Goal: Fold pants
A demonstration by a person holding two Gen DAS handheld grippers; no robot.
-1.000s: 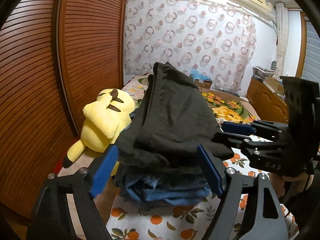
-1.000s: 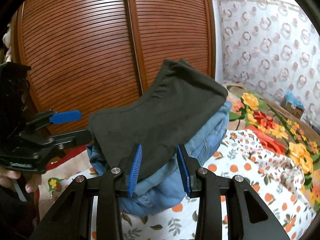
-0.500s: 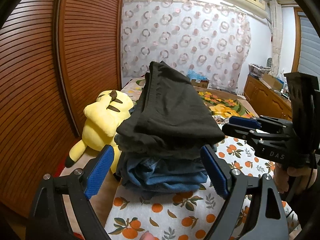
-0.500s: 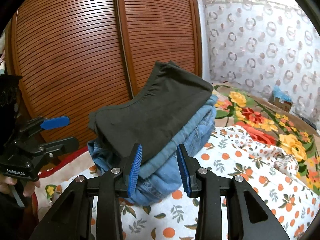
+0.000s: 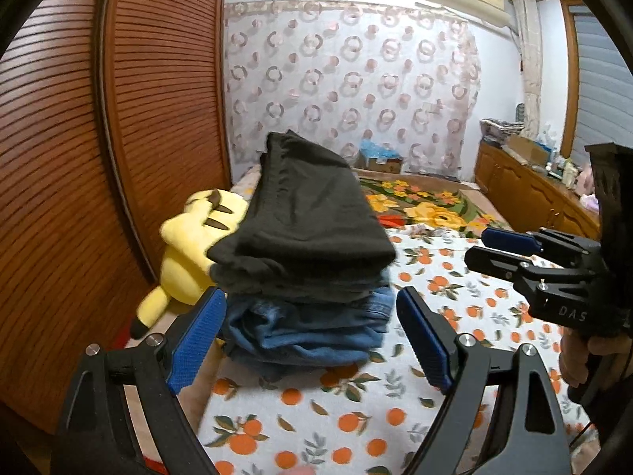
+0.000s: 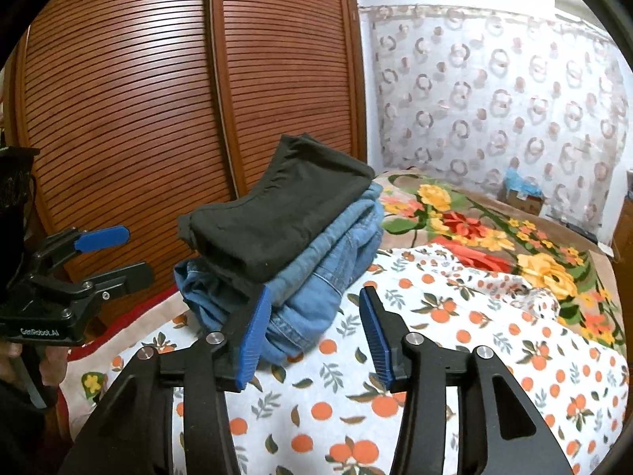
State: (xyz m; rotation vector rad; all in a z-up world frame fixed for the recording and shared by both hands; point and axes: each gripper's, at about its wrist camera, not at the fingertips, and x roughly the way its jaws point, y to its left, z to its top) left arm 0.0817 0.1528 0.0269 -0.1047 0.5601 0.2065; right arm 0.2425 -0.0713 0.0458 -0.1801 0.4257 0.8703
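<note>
Folded black pants (image 5: 304,229) lie on top of folded blue jeans (image 5: 308,328), a stack on the orange-print bedsheet (image 5: 356,407). The stack also shows in the right wrist view, black pants (image 6: 277,206) over jeans (image 6: 316,269). My left gripper (image 5: 312,340) is open and empty, just short of the stack's near end. My right gripper (image 6: 316,336) is open and empty, close to the stack's corner, not touching it. Each gripper shows in the other's view: the right one (image 5: 510,249) and the left one (image 6: 107,253).
A yellow plush toy (image 5: 190,253) lies left of the stack against the slatted wooden wardrobe (image 5: 79,158). A floral blanket (image 6: 474,229) covers the far bed. A wooden dresser (image 5: 530,198) stands at the right. A patterned curtain (image 5: 356,91) hangs behind.
Both grippers have drawn back from the stack and tilted up. The right gripper's jaws have opened wider. The stack lies still on the bed.
</note>
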